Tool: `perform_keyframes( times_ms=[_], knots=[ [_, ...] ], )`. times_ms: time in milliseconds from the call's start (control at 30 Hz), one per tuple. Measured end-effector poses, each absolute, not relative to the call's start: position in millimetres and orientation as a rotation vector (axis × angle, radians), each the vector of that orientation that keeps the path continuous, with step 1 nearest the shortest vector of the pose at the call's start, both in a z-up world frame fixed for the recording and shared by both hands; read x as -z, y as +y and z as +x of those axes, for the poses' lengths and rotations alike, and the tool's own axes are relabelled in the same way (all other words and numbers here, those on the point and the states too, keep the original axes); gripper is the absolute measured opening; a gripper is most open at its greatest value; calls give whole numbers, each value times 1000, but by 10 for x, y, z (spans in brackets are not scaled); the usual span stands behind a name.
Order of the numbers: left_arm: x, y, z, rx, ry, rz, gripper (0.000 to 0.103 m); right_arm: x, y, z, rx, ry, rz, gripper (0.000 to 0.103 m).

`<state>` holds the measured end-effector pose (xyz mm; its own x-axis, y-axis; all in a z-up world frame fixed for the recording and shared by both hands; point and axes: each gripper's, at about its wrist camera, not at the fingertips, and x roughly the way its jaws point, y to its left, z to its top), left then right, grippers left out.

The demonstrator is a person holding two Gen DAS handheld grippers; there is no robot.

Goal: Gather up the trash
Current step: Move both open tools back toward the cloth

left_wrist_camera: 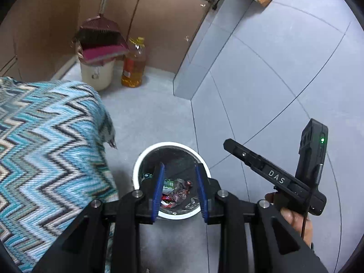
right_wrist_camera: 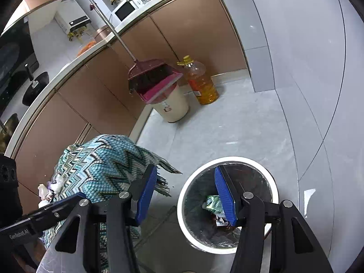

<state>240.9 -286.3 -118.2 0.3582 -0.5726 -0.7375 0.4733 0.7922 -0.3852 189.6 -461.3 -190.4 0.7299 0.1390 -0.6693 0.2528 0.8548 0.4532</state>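
While both grippers hang over the floor with jaws apart and empty, the white-rimmed trash bin (left_wrist_camera: 169,215), black-lined, holds crumpled red and green wrappers (left_wrist_camera: 174,190).

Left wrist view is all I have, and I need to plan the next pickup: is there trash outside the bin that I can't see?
Observer: Yes. The right wrist view shows crumpled white and purple scraps at the left edge of the zigzag blanket.
Operator: Anything on the floor?
Observer: What looks like a white scrap lies on the floor just right of the white-rimmed bin.
Operator: Is the other tool free to take it?
Observer: The right hand-held gripper has its jaws apart with nothing between them.
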Motion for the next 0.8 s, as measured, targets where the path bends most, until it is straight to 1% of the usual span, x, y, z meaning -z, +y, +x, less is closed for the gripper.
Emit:
perform_keyframes(
  times_ms=[333, 800],
  knots=[
    [784, -2034, 2152, 613, 903, -144, 26, 1480, -4068, 1791, -30, 723, 482, 53],
    [666, -513, 1902, 423, 837, -251, 27, 991, -2879, 1885, -240, 702, 373, 53]
  ],
)
